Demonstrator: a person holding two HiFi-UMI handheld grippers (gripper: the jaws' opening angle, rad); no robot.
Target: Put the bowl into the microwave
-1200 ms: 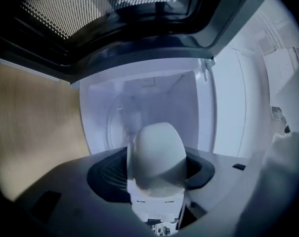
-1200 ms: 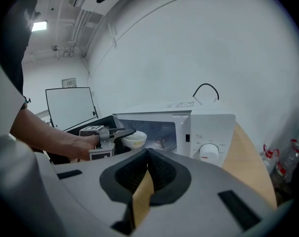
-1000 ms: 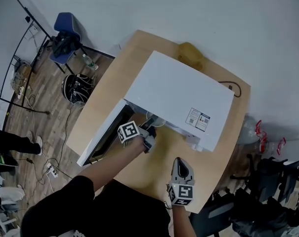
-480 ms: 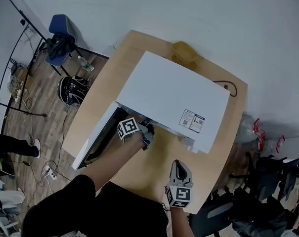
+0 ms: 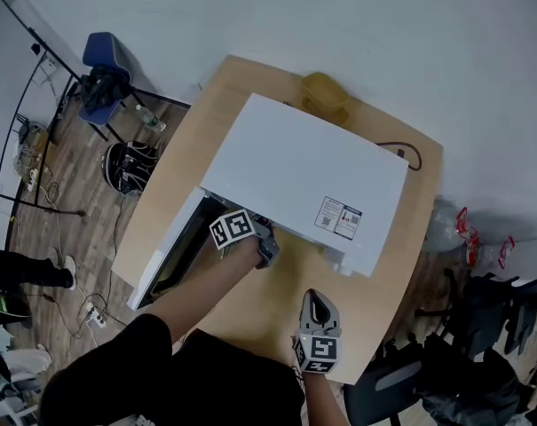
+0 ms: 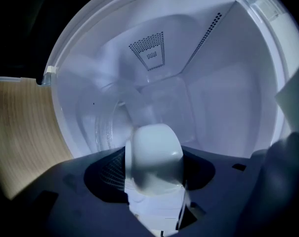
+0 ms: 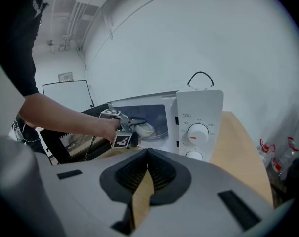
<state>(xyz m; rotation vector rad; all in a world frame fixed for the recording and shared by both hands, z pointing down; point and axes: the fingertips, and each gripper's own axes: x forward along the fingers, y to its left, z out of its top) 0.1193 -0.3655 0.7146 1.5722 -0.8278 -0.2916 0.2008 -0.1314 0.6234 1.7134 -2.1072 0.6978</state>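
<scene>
A white bowl [image 6: 154, 157] sits between the jaws of my left gripper [image 5: 263, 243], which is shut on its rim. The gripper reaches into the open cavity of the white microwave [image 5: 295, 180], and the bowl hangs just over the glass turntable [image 6: 104, 127]. In the right gripper view the bowl [image 7: 144, 129] shows inside the cavity, beside the left gripper [image 7: 129, 130]. From the head view the bowl is hidden under the microwave's top. My right gripper [image 5: 314, 302] is shut on nothing and hovers over the table's near edge, pointing at the microwave's control panel [image 7: 198, 127].
The microwave door [image 5: 166, 260] swings open to the left, with my left arm just beside it. A yellow object [image 5: 324, 91] and a black cable [image 5: 410, 156] lie behind the microwave on the round wooden table [image 5: 277, 304]. A blue chair [image 5: 104, 60] stands on the floor.
My left gripper has carried the bowl deeper into the microwave, so the bowl no longer shows in the head view. The right gripper has stayed in place.
</scene>
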